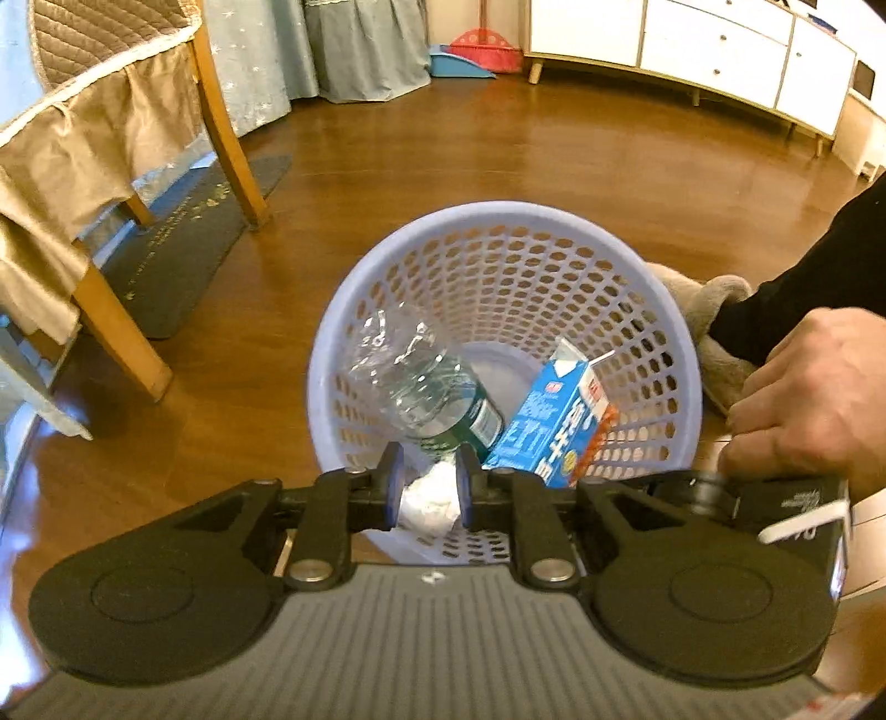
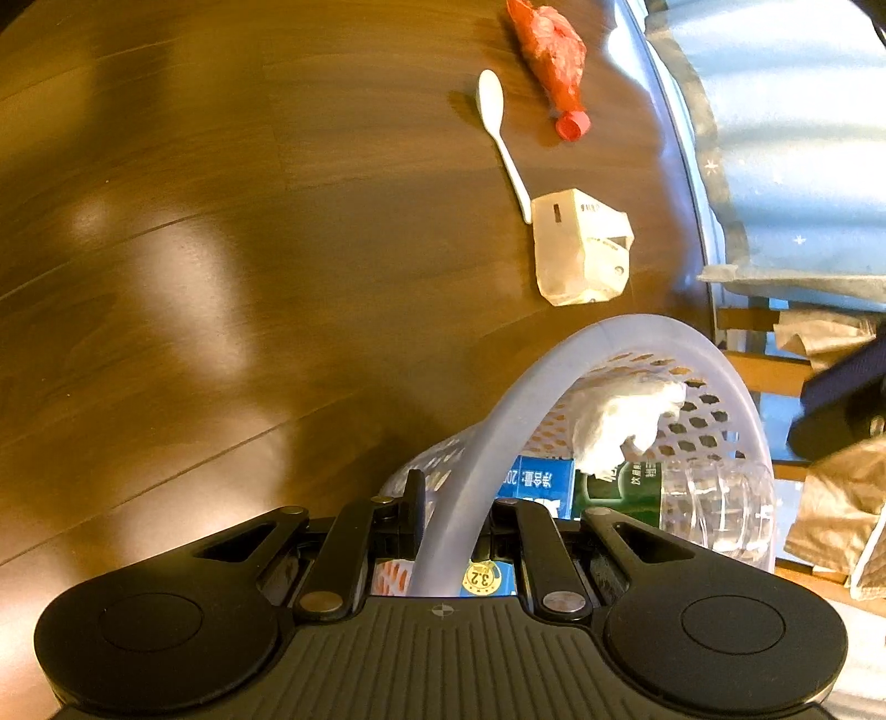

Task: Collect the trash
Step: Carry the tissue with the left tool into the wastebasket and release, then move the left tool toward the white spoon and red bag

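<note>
A pale lilac mesh basket [image 1: 498, 213] stands tilted on the wooden floor. It holds a crushed clear bottle [image 1: 426, 387] and a blue milk carton [image 1: 559, 426]. My left gripper [image 1: 429, 476] hovers above the near rim with its jaws slightly apart, and a crumpled white tissue [image 1: 429, 501] shows in the gap. In the right wrist view the tissue [image 2: 620, 421] hangs blurred inside the basket, apart from that gripper. My right gripper [image 2: 454, 509] is shut on the basket rim [image 2: 554, 376]. On the floor lie a white spoon [image 2: 498, 127], a flattened white carton [image 2: 581, 249] and a red crushed bottle [image 2: 554, 50].
A wooden chair with a tan cover [image 1: 111, 166] and a dark mat [image 1: 183, 238] are left of the basket. A beige cloth [image 1: 703, 310] lies behind its right side. A white cabinet [image 1: 720, 50] and a red and blue dustpan [image 1: 476, 55] stand at the far wall.
</note>
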A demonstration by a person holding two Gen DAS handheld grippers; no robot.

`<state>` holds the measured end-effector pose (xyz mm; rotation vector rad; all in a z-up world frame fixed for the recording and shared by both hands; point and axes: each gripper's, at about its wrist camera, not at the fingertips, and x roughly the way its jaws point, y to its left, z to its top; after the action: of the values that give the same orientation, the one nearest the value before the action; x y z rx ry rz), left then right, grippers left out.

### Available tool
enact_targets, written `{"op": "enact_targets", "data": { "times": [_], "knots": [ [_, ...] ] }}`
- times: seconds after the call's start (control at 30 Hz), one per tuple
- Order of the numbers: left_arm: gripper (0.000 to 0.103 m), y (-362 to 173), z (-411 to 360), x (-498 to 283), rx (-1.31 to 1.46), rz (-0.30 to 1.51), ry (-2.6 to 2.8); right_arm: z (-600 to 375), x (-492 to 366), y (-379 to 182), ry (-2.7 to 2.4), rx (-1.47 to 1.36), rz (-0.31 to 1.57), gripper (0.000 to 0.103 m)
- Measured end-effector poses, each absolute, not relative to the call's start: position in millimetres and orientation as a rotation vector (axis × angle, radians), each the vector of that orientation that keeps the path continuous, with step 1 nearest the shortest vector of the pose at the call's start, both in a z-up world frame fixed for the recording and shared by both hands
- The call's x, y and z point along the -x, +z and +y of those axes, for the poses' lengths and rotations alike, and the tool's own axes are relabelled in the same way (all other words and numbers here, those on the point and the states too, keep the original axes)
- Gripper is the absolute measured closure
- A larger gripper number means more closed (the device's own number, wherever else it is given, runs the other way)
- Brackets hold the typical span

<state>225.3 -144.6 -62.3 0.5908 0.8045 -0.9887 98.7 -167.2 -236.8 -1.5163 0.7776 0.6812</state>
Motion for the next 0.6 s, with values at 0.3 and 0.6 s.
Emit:
{"op": "enact_targets", "data": {
  "times": [0.3, 0.6],
  "knots": [
    [0.087, -39.0, -75.7, -221.2, -0.536, 0.844, -0.809, -170.1, -97.5, -237.1, 0.707, 1.558, 0.765, 0.094],
    [0.080, -7.3, 0.8, -192.1, -0.429, 0.888, -0.631, -175.5, -89.8, -237.2, 0.759, 1.637, 0.772, 0.093]
  ]
}}
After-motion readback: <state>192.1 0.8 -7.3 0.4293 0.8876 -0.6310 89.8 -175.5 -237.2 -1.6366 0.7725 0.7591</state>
